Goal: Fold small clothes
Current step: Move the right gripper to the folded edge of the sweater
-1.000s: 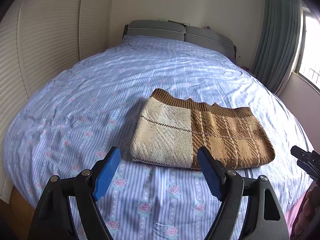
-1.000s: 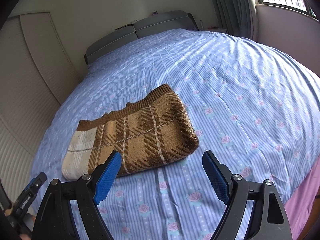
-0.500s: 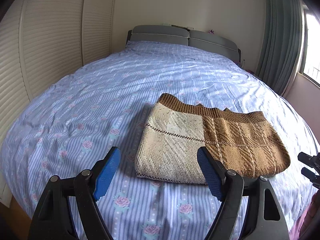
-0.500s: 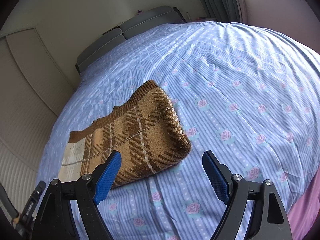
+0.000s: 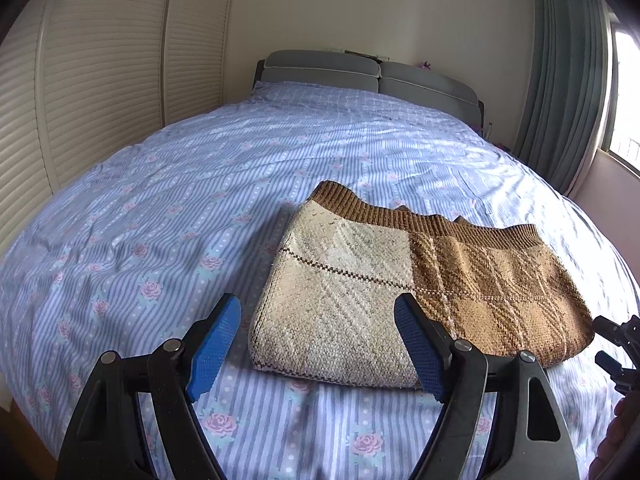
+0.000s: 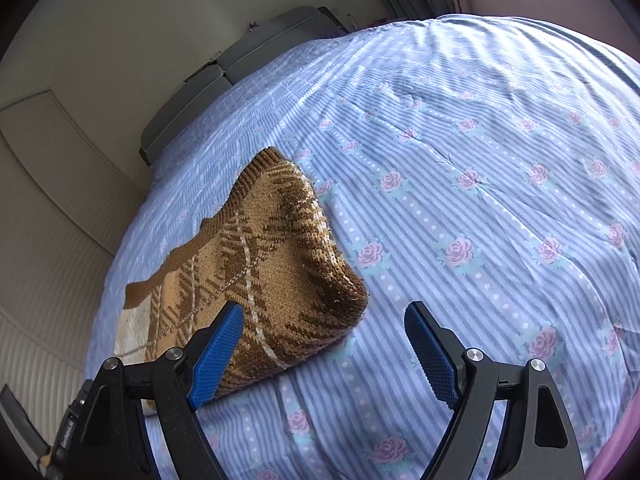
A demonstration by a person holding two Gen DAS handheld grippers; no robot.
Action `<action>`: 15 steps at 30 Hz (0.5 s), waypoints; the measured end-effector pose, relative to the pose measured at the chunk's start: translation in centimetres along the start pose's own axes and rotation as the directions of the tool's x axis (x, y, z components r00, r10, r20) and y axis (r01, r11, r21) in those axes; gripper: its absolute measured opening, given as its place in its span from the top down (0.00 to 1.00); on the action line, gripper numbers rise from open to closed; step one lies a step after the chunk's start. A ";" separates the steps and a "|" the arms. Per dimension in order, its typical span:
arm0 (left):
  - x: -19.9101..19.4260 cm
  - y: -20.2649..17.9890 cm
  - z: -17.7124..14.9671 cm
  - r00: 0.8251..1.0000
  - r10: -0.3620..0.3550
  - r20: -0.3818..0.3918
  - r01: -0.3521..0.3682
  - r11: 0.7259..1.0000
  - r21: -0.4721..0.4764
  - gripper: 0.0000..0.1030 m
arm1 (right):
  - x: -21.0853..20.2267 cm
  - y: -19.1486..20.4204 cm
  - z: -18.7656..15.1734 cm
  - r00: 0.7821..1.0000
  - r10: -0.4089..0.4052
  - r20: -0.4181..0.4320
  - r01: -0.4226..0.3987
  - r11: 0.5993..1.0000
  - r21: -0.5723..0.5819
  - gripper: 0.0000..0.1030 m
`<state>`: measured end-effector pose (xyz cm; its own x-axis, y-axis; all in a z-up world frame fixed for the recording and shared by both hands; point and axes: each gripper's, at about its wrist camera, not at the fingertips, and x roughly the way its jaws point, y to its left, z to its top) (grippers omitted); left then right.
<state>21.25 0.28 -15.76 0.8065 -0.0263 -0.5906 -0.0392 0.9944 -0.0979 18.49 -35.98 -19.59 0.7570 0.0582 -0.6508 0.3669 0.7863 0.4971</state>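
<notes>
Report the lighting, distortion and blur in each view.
Left wrist view: daylight from the window at right, fisheye bulges the bed, knit garment sharp. Right wrist view: horizon tilted, bedsheet brightly lit, black vignette at the corners, slight blur.

**What We Cannot See Well**

The left gripper (image 5: 318, 344) covers part of the near edge of the folded sweater (image 5: 360, 292). In the right wrist view, the right gripper (image 6: 324, 344) hides the sweater's near left part. The picture's right edge cuts off the window (image 5: 624, 120). A hand (image 5: 616, 448) shows only a little in the bottom right corner. Small things on the headboard (image 5: 320, 66) are too tiny to tell.
</notes>
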 end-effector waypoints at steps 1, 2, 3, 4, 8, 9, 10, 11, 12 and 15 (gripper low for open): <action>0.0 -0.3 0.0 1.000 -0.005 -0.001 0.005 1.000 0.011 0.23 | -0.1 -0.4 0.2 1.000 0.001 0.000 -0.001 1.000 0.003 0.19; 0.1 -0.5 -0.1 1.000 -0.009 0.000 0.009 1.000 0.020 0.23 | -0.2 -0.6 0.5 1.000 0.009 -0.016 -0.009 1.000 0.001 0.20; 0.1 -0.7 -0.1 1.000 -0.012 0.001 0.012 1.000 0.026 0.23 | -0.2 -0.8 1.2 0.999 0.030 -0.042 -0.031 0.999 -0.016 0.20; 0.1 -1.1 -0.1 1.000 -0.017 0.000 0.017 0.999 0.032 0.23 | -0.2 -0.7 2.0 0.995 0.064 -0.070 -0.068 0.996 -0.052 0.20; 0.4 -4.5 0.0 0.999 -0.045 -0.002 0.045 0.997 0.060 0.23 | -1.6 1.5 4.0 0.985 0.115 -0.128 -0.155 0.916 -0.369 0.20; 0.5 -5.6 0.1 0.999 -0.049 -0.008 0.049 0.997 0.061 0.23 | -2.1 2.0 4.0 0.983 0.126 -0.130 -0.171 0.882 -0.440 0.20; 0.7 -6.8 0.1 0.999 -0.048 -0.015 0.049 0.997 0.063 0.23 | -2.4 2.3 3.9 0.981 0.139 -0.137 -0.189 0.851 -0.490 0.20; 1.0 -8.0 0.1 0.999 -0.050 -0.023 0.051 0.997 0.065 0.23 | -2.6 2.4 3.7 0.977 0.153 -0.149 -0.210 0.827 -0.522 0.20; 1.1 -9.1 0.2 0.998 -0.054 -0.028 0.055 0.996 0.065 0.23 | -2.7 2.4 3.5 0.971 0.171 -0.164 -0.234 0.804 -0.546 0.21; 1.4 -12.6 0.2 0.999 -0.020 -0.038 0.023 0.996 0.085 0.23 | -2.6 1.4 3.1 0.954 0.226 -0.196 -0.299 0.749 -0.591 0.24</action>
<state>22.99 -12.27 -15.19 0.7844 -0.0499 -0.6183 0.0295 0.9986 -0.0431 18.74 -36.91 -15.45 0.6991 0.3543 -0.6211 -0.2712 0.9351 0.2282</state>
